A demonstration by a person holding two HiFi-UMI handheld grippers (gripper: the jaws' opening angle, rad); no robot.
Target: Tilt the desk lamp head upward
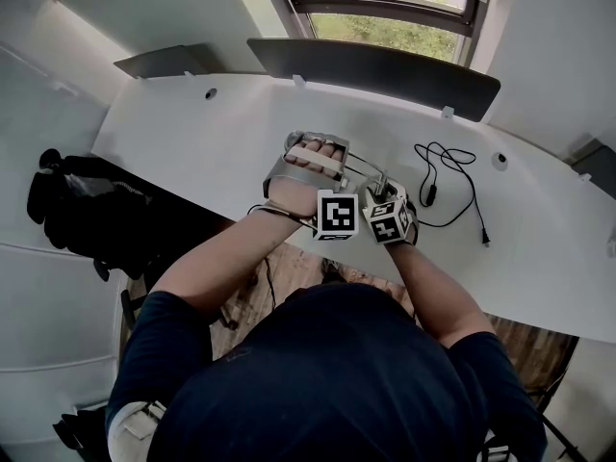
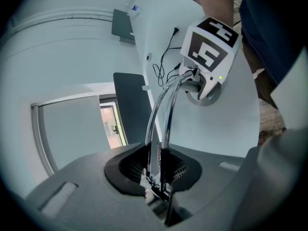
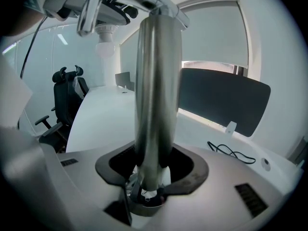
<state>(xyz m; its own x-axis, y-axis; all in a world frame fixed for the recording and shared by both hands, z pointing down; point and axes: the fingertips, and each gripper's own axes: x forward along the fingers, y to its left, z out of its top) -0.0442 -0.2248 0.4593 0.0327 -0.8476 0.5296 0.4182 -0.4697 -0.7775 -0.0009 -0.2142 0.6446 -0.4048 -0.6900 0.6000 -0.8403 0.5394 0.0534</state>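
The desk lamp [image 3: 144, 13] stands near the front edge of the white surface [image 1: 192, 133], with a loose black cable [image 1: 448, 176] lying just beside it. The right tongs [image 3: 151, 179] are clamped on its thick metal post [image 3: 156, 90], and the lamp head [image 3: 103, 4] and bulb [image 3: 106, 47] sit above. The left tongs [image 2: 156, 179] are closed on the two thin chrome rods [image 2: 163, 109] that run toward the post.

place: office | cues: white desk [image 1: 192, 133], swivel chair [image 1: 82, 210], privacy panel [image 1: 385, 70]

Chrome desk lamp [image 3: 156, 95]: post upright; head [image 3: 113, 11] overhead; white bulb [image 3: 106, 47] beneath
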